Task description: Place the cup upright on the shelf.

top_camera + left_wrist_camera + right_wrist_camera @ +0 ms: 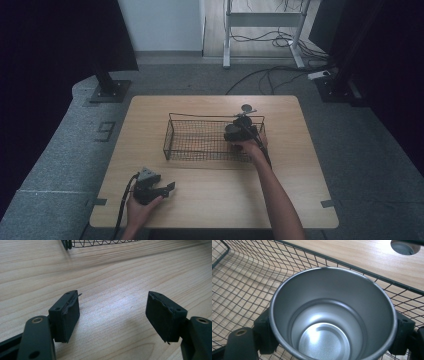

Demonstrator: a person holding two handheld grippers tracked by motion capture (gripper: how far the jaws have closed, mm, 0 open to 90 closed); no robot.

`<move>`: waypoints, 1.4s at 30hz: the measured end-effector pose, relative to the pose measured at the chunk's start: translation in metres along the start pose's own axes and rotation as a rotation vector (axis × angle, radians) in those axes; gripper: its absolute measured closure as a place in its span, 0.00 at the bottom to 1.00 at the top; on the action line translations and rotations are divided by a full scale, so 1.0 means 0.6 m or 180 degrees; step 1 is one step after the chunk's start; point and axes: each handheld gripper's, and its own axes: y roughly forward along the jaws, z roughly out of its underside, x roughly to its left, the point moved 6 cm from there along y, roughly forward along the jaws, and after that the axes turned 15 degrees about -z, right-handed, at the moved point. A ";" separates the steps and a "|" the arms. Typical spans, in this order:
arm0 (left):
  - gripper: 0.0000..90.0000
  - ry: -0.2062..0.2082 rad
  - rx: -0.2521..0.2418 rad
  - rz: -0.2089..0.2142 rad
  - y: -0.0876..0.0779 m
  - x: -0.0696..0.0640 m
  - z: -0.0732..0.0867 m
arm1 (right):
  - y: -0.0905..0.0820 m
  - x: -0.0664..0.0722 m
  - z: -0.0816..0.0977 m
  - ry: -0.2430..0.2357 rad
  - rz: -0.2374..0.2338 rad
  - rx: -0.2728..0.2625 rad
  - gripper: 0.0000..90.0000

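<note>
The right claw (329, 340) is grasping a steel cup (332, 315): in the right gripper view its two black jaws press on the cup's outer wall at 9 and 3 o'clock, and the camera looks straight down into the open, upright cup. The cup sits inside the black wire basket (242, 285), whose mesh floor shows all around it and whose rim runs past the cup from 11 to 3 o'clock. Beyond that rim, at the frame's 1 o'clock corner, a small round metal object (405, 246) lies on the tabletop (352, 252); what it is cannot be told.

In the high view the right claw (241, 131) is at the basket's (200, 140) 3 o'clock end, with the hand (248, 148) reaching over the near rim. The basket stands in the middle of the wooden tabletop (280, 190).

The left claw (169, 189) rests on the tabletop at 7 o'clock from the basket, well apart from it. In the left gripper view the left claw (112, 313) is released, its jaws spread wide with bare wood between them, and a basket corner (67, 243) shows at 11 o'clock.
</note>
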 end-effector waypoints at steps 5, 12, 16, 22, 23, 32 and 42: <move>0.30 0.0000 0.0001 0.0004 0.000 0.000 0.000 | 0.003 -0.001 0.001 -0.0006 0.0001 0.0049 0.20; 0.30 0.0005 -0.0001 0.0001 0.000 0.000 0.000 | 0.003 -0.004 0.001 0.0043 -0.0046 0.0061 0.19; 0.30 0.0008 -0.0001 0.0003 0.000 0.000 0.000 | 0.001 -0.005 0.003 0.0056 -0.0065 0.0131 0.18; 0.30 0.0008 -0.0002 0.0001 0.000 0.000 0.000 | -0.004 0.002 0.005 -0.0010 0.0032 0.0231 0.13; 0.30 0.0009 -0.0001 0.0002 0.000 0.000 0.000 | -0.005 0.003 0.005 -0.0007 0.0035 0.0231 0.13; 0.30 0.0011 -0.0001 -0.0004 0.000 -0.001 0.000 | -0.017 0.000 0.006 0.0047 0.0057 0.0110 0.10; 0.30 0.0017 0.0000 -0.0008 0.000 -0.001 0.000 | -0.047 0.008 -0.002 -0.0004 0.0023 -0.0179 0.11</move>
